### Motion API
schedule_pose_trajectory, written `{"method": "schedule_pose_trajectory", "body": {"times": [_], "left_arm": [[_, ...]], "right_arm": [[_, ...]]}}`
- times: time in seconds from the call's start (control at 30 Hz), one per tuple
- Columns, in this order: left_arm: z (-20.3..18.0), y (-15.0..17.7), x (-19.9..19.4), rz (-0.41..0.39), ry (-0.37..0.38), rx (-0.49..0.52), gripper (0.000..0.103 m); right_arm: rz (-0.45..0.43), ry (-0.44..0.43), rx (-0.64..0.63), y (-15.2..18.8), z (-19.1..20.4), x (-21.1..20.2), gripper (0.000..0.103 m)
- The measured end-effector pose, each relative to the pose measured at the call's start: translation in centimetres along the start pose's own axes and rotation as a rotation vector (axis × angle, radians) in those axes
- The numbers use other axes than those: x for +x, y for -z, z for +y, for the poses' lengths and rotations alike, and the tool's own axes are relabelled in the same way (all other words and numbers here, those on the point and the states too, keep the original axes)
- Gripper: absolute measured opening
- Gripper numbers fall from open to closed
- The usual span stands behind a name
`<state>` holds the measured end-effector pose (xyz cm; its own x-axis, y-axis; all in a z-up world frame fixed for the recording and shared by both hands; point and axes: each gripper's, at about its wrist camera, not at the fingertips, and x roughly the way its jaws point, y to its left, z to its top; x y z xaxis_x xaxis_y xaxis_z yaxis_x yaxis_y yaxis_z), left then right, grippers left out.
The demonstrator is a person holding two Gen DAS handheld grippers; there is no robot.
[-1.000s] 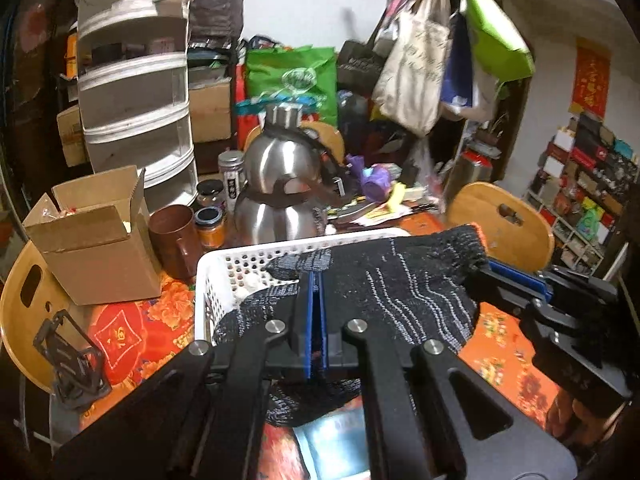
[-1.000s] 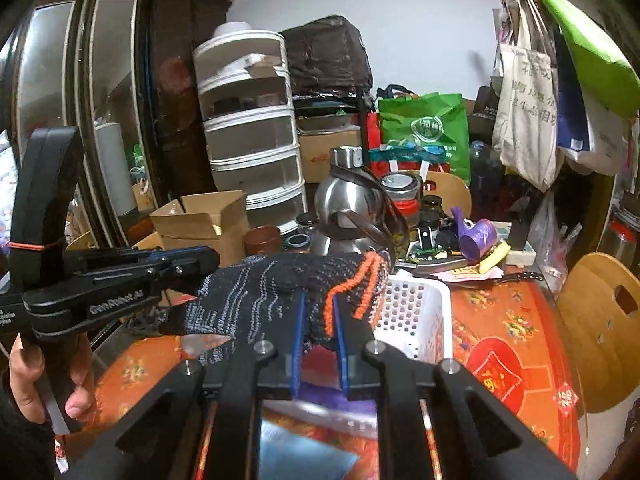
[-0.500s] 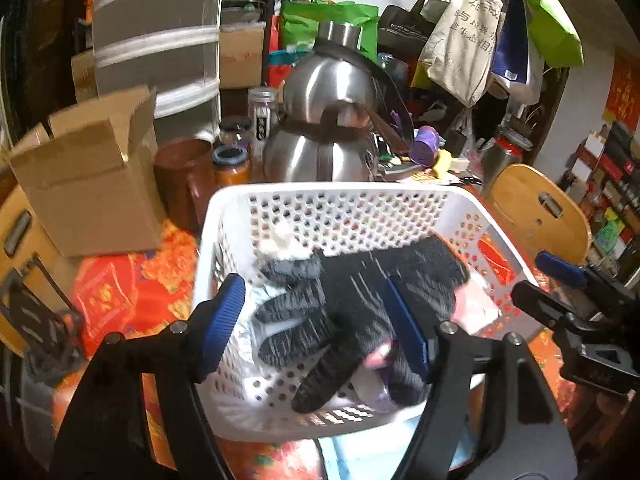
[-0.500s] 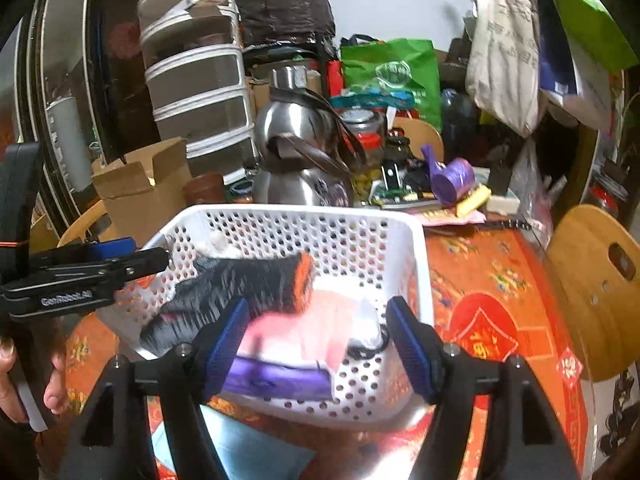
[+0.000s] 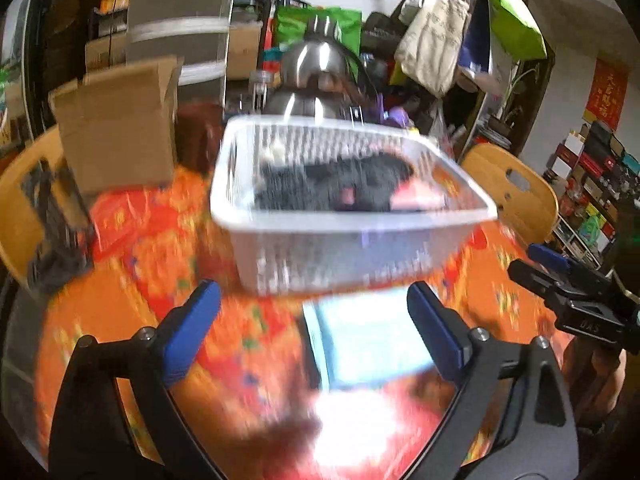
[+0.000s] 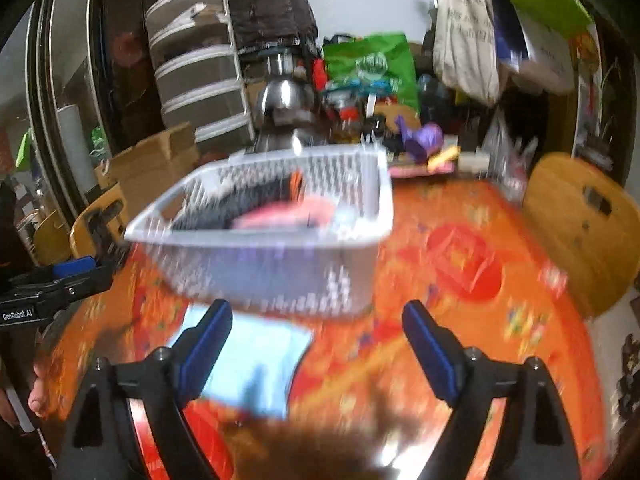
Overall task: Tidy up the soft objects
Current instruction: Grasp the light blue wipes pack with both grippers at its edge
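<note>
Both your left gripper (image 5: 314, 328) and right gripper (image 6: 316, 342) have just been opening and now stand spread and empty, near the light-blue flat cloth (image 5: 368, 340). The black knitted glove (image 5: 332, 186) lies in the white perforated plastic basket (image 5: 352, 220), so a hasty sweep forward could knock that basket, and either pad may slide over the thin cloth on the glossy orange tablecloth (image 6: 460, 264).

A steel kettle (image 5: 316, 76) stands beside a cardboard box (image 5: 116, 128).

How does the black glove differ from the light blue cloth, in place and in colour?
Place: the black glove lies inside the white basket, while the light blue cloth lies flat on the orange tablecloth, in front of the basket.
Colour: the glove is dark, with an orange cuff in the right wrist view; the cloth is pale blue.
Shared: neither is held. The left gripper and right gripper have just opened, with nothing between their pads.
</note>
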<state>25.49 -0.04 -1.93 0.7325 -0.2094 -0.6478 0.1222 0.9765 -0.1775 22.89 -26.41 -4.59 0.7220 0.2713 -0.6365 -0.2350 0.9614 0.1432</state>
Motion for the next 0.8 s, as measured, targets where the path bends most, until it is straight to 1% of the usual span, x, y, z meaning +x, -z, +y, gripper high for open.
{"method": "schedule_pose_trajectory", "body": {"times": [0.03, 0.07, 0.13, 0.17, 0.23, 0.27, 0.33, 0.4, 0.53, 0.6, 0.63, 0.7, 0.77, 0.8], "left_arm": [[0.0, 1.1, -0.2, 0.009, 0.006, -0.003, 0.093], [0.0, 2.2, -0.1, 0.028, 0.008, -0.004, 0.093], [0.0, 4.3, 1.0, 0.08, 0.009, -0.009, 0.093], [0.1, 5.0, 1.8, 0.107, 0.018, -0.014, 0.093], [0.4, 6.4, 3.5, 0.168, 0.043, -0.042, 0.093], [0.5, 6.8, 4.0, 0.184, 0.063, -0.056, 0.093], [0.2, 7.3, 5.2, 0.202, 0.091, -0.056, 0.093], [0.0, 7.6, 5.9, 0.214, 0.094, -0.045, 0.093], [-0.1, 8.0, 7.3, 0.233, 0.099, -0.04, 0.092], [-0.2, 8.2, 7.8, 0.237, 0.097, -0.039, 0.087], [-0.2, 8.3, 8.1, 0.243, 0.096, -0.04, 0.085], [-0.5, 8.4, 8.6, 0.259, 0.114, -0.043, 0.081], [-0.8, 8.3, 9.0, 0.257, 0.106, -0.022, 0.069], [-1.1, 8.4, 9.1, 0.259, 0.123, -0.019, 0.065]], "right_arm": [[0.026, -0.009, 0.001, 0.7, 0.0, 0.4, 0.087], [0.072, -0.027, 0.001, 2.0, 0.2, 1.1, 0.087], [0.101, -0.039, 0.0, 3.3, 0.5, 2.0, 0.087], [0.136, -0.047, -0.006, 3.9, 0.8, 2.9, 0.087], [0.169, -0.08, 0.009, 4.4, 0.9, 3.8, 0.087], [0.187, -0.105, 0.027, 4.6, 0.8, 4.4, 0.087], [0.2, -0.111, 0.033, 4.6, 0.9, 5.0, 0.087], [0.208, -0.099, 0.016, 4.6, 1.3, 5.6, 0.086], [0.216, -0.1, -0.01, 4.5, 1.9, 6.0, 0.082], [0.223, -0.106, -0.018, 4.6, 2.2, 6.6, 0.073], [0.233, -0.121, -0.019, 4.7, 2.4, 6.9, 0.065], [0.235, -0.146, -0.014, 4.8, 2.5, 7.2, 0.063], [0.228, -0.146, -0.028, 5.0, 2.8, 7.1, 0.059], [0.231, -0.156, -0.03, 5.1, 2.9, 7.1, 0.057]]}}
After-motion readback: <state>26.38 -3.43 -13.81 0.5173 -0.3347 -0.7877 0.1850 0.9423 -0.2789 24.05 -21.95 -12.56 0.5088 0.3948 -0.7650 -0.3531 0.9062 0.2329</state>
